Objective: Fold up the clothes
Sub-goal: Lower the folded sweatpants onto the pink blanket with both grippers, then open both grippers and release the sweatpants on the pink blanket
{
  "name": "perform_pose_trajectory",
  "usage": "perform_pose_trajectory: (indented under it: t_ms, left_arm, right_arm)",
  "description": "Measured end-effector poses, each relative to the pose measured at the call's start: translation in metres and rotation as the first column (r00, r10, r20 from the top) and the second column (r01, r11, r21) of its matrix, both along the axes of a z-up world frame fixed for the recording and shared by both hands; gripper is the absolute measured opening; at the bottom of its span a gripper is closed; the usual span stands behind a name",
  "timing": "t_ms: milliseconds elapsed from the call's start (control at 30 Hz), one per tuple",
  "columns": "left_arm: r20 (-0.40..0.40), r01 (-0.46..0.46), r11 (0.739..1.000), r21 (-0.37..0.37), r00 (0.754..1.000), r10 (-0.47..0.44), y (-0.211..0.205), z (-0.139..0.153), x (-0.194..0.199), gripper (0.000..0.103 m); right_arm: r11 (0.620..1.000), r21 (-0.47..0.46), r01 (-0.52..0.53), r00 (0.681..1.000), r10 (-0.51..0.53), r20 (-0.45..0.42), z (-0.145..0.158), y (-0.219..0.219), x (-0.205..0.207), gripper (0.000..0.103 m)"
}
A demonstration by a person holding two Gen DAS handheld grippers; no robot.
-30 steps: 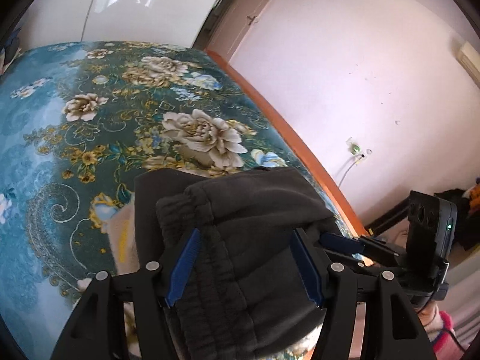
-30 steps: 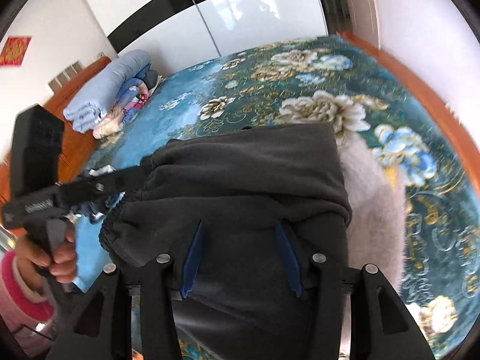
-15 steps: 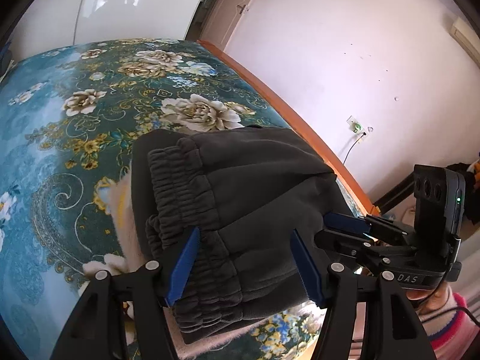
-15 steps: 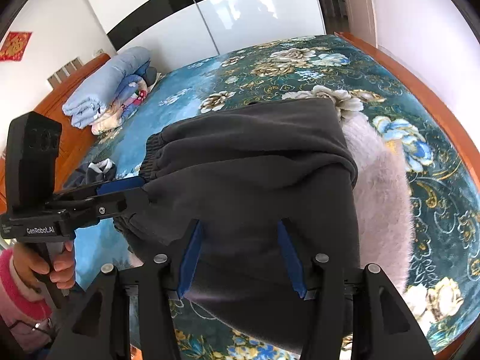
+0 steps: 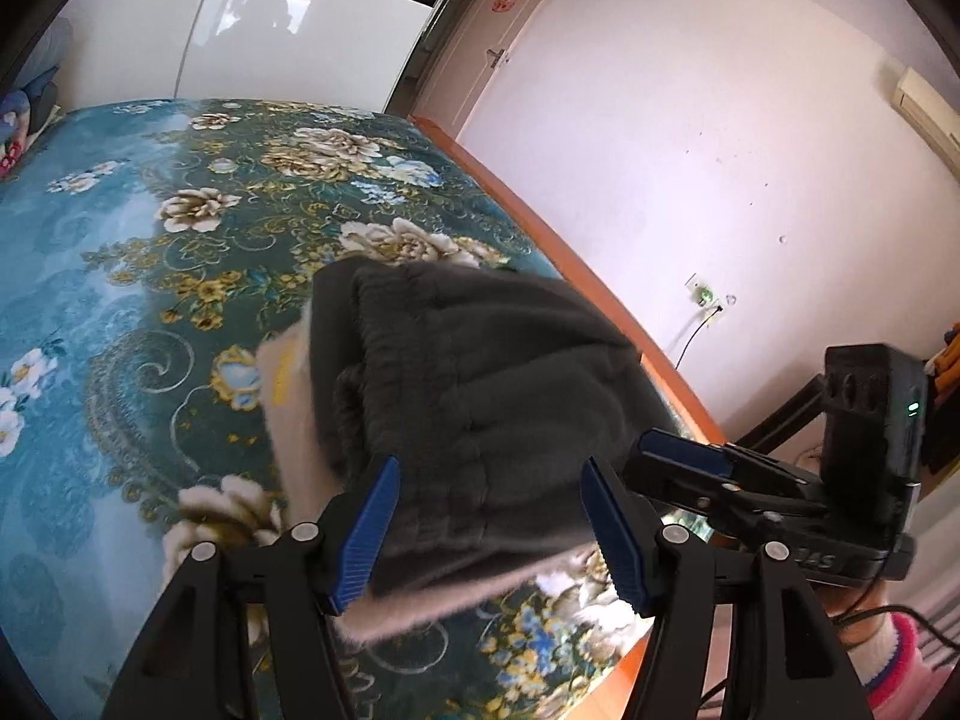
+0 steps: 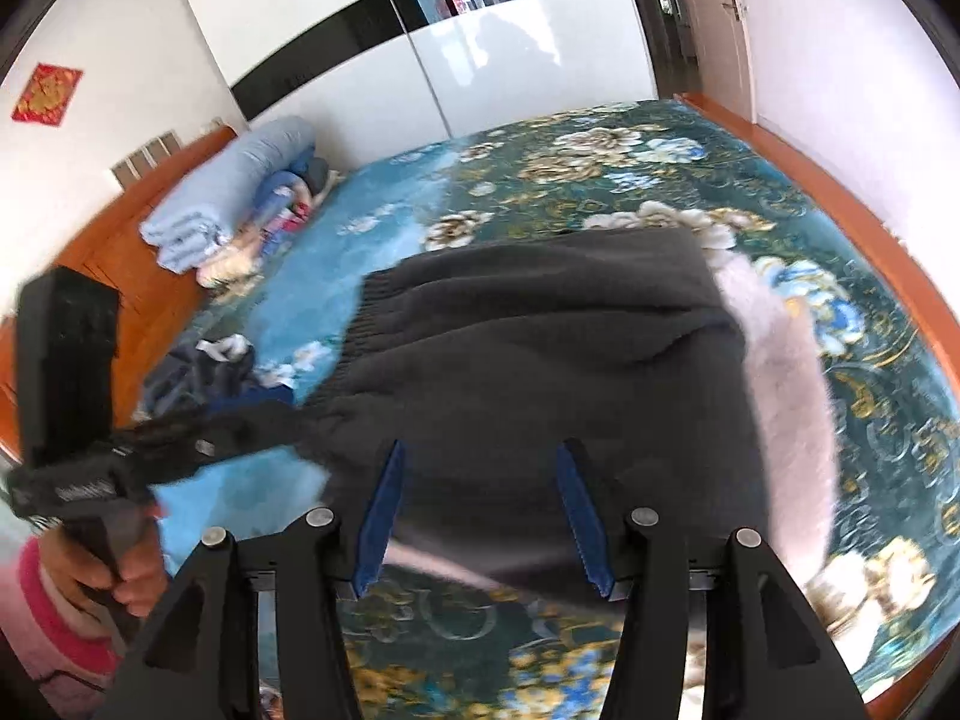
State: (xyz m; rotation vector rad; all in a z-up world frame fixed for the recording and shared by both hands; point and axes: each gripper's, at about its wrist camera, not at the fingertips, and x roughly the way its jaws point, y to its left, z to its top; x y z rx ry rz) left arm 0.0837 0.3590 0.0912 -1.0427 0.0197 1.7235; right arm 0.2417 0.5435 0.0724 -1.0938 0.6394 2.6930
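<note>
A folded dark grey garment with an elastic waistband [image 5: 474, 396] lies on the floral bedspread [image 5: 120, 276], on top of a pale fluffy garment [image 5: 288, 438]. My left gripper [image 5: 489, 504] is open and empty, its blue pads just short of the garment's near edge. My right gripper [image 6: 480, 498] is open and empty, also just short of the dark garment [image 6: 540, 354]. The pale fluffy garment [image 6: 786, 396] sticks out on its right. Each gripper shows in the other's view: right [image 5: 690, 456], left [image 6: 180, 444].
A heap of unfolded dark and white clothes [image 6: 204, 372] lies at the left of the bed. Rolled blue bedding [image 6: 222, 204] sits by the wooden headboard. The bed's orange wooden edge [image 5: 600, 294] runs along the pink wall. White wardrobe doors [image 6: 480, 72] stand behind.
Both grippers have pulled back from the folded dark garment, which now lies free on the bed. The pads that were over the fabric are now off it.
</note>
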Motion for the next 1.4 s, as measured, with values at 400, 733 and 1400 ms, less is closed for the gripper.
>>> perform_pose_trajectory:
  t_ms: [400,733,1400]
  left_arm:
    - [0.025,-0.090,0.994,-0.062,0.996,0.091,-0.041,-0.040,0.011,0.083]
    - [0.004,-0.117,0.987,-0.108,0.993,0.118,-0.048,-0.046,0.012,0.088]
    - [-0.002,-0.189,0.975,-0.119,0.982,0.190,-0.051,-0.064,-0.004,0.103]
  right_arm:
    - [0.994,-0.100,-0.038,0.996,0.047,0.080,-0.040,-0.047,0.002,0.054]
    - [0.997,-0.083,-0.001,0.987,0.015,0.159,-0.061,-0.050,-0.019,0.065]
    - [0.983,0.024,0.181,0.968,-0.182,0.173,-0.062,-0.065,-0.024,0.087]
